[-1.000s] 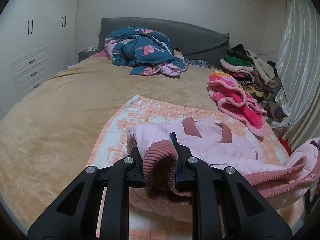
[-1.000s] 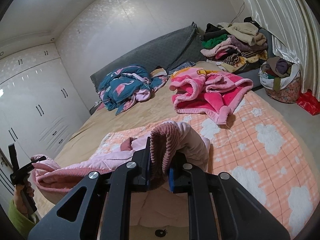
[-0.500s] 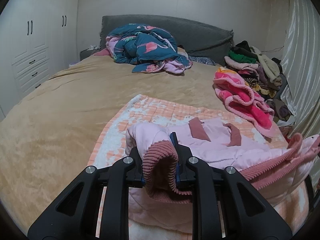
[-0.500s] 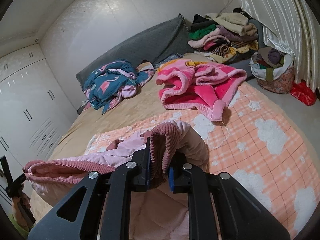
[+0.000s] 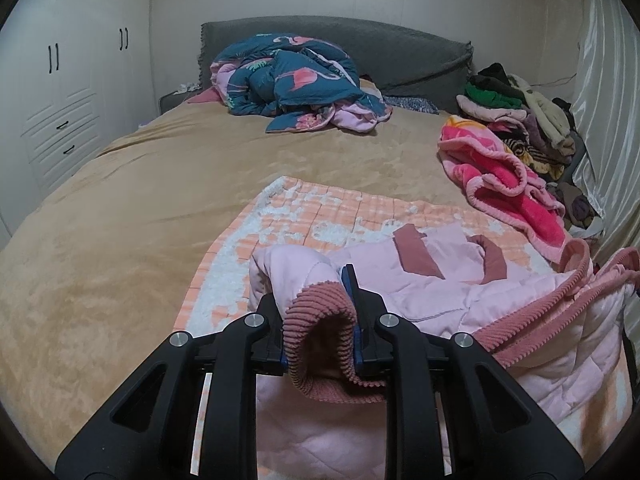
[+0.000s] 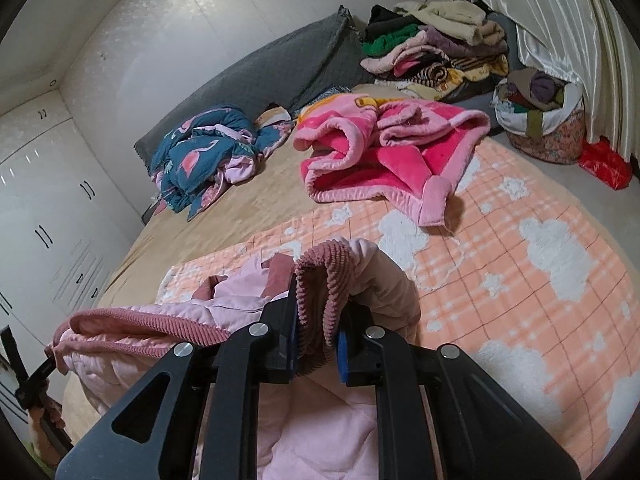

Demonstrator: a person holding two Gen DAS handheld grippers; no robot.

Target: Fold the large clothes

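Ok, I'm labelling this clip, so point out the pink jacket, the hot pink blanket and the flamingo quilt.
pink jacket (image 5: 448, 280): left wrist view, on its quilted body.
hot pink blanket (image 6: 372, 176): right wrist view, on its bright middle.
flamingo quilt (image 5: 296, 80): left wrist view, on its teal top.

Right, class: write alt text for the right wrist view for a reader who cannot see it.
The right gripper is shut on the ribbed cuff of a pale pink jacket held over an orange checked blanket on a bed; a bright pink blanket lies crumpled beyond.

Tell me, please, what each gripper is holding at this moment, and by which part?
Both hold the pink jacket: the left gripper is shut on one ribbed cuff, the right gripper on the other cuff.
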